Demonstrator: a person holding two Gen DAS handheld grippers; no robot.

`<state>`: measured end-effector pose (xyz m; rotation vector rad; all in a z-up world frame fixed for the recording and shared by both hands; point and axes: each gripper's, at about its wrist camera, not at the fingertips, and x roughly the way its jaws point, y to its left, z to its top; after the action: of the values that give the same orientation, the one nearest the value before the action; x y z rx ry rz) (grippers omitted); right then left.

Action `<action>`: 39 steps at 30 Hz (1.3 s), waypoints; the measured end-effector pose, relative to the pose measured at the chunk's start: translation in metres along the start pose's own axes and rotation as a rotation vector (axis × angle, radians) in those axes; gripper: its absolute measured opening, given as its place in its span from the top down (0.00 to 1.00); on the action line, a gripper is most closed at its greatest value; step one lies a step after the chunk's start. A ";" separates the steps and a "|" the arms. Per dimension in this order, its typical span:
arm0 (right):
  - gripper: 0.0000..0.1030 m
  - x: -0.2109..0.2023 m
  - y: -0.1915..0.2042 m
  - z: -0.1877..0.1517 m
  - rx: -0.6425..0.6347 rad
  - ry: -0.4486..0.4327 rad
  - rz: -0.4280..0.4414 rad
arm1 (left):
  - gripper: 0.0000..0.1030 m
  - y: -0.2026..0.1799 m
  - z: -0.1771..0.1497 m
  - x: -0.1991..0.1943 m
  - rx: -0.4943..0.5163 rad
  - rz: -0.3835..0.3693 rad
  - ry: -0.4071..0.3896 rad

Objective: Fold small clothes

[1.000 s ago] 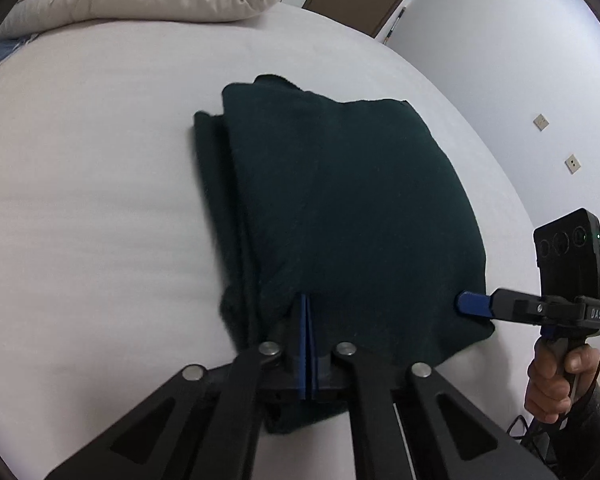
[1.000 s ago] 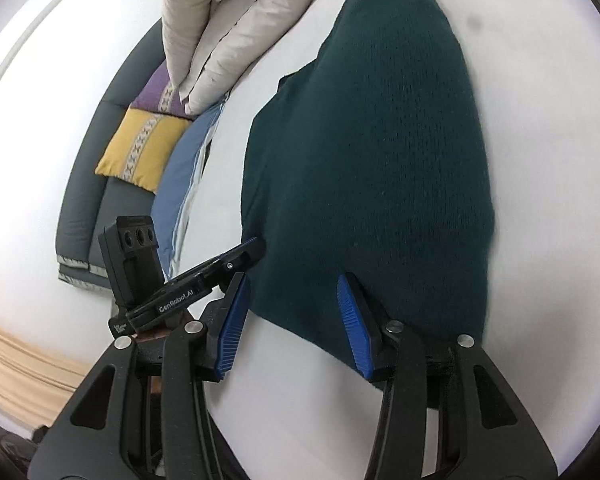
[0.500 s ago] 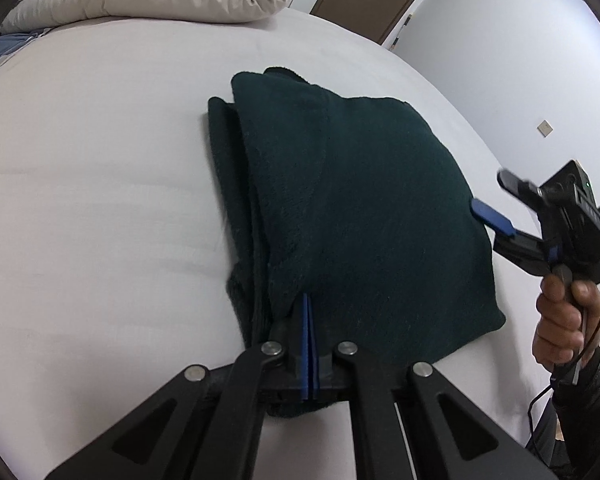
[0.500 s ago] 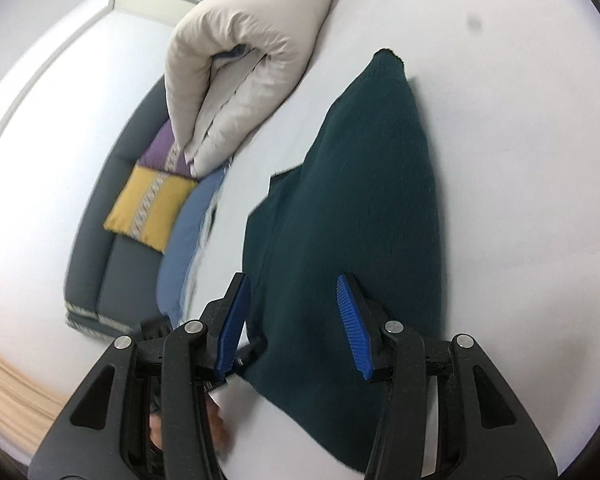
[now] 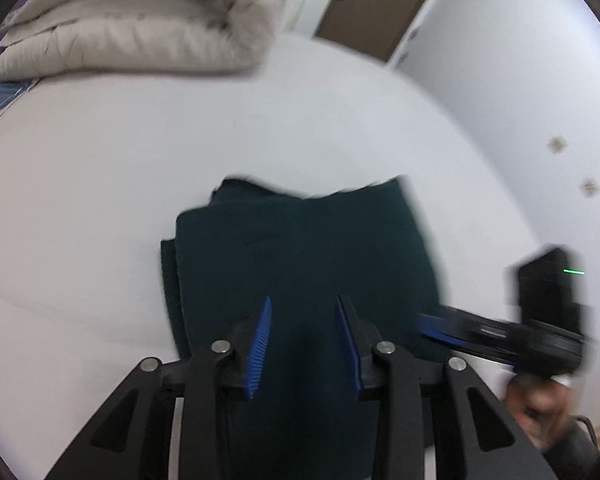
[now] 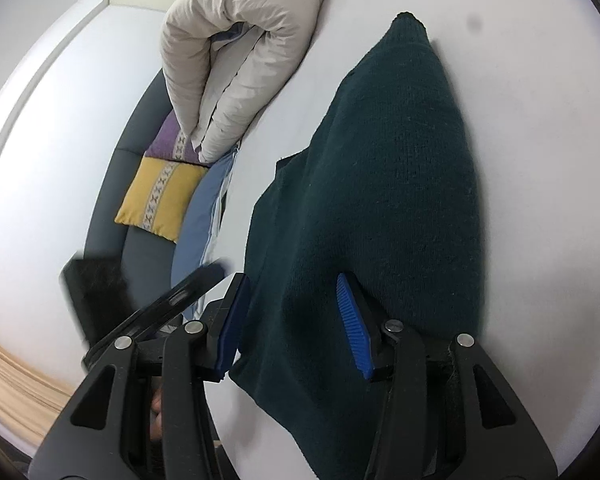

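So the dark green sweater (image 5: 304, 264) is lying folded on the white bed (image 5: 100, 208), lower middle of the frame, and the left gripper (image 5: 304, 344) is opening over its near edge, nothing pinched, while the right gripper (image 6: 296, 320) sits parted around its hem, probably lining up another fold.

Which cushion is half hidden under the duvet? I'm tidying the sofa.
The purple cushion; the duvet overlaps it, while the yellow cushion lies clear.
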<state>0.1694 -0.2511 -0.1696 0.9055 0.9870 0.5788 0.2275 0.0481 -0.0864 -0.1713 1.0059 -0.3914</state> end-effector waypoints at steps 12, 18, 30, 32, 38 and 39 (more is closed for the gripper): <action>0.58 0.025 0.014 0.080 -0.007 0.024 -0.038 | 0.74 0.033 -0.029 0.018 -0.066 -0.022 -0.018; 0.60 0.061 -0.010 0.121 0.041 0.008 -0.154 | 0.74 0.030 -0.042 0.015 -0.062 -0.020 -0.044; 0.68 0.027 -0.008 0.123 0.025 -0.035 -0.101 | 0.75 0.042 -0.045 0.019 -0.096 -0.071 -0.061; 0.68 0.018 0.012 0.105 -0.031 -0.008 -0.031 | 0.75 0.045 -0.044 0.019 -0.107 -0.084 -0.058; 0.62 0.039 0.031 0.045 -0.111 0.160 0.003 | 0.75 0.047 -0.042 0.018 -0.107 -0.089 -0.051; 0.64 0.046 0.023 0.039 -0.101 0.171 -0.015 | 0.75 0.046 -0.042 0.018 -0.106 -0.089 -0.049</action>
<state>0.2248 -0.2185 -0.1611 0.7676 1.1069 0.6957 0.2110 0.0854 -0.1373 -0.3209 0.9738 -0.4135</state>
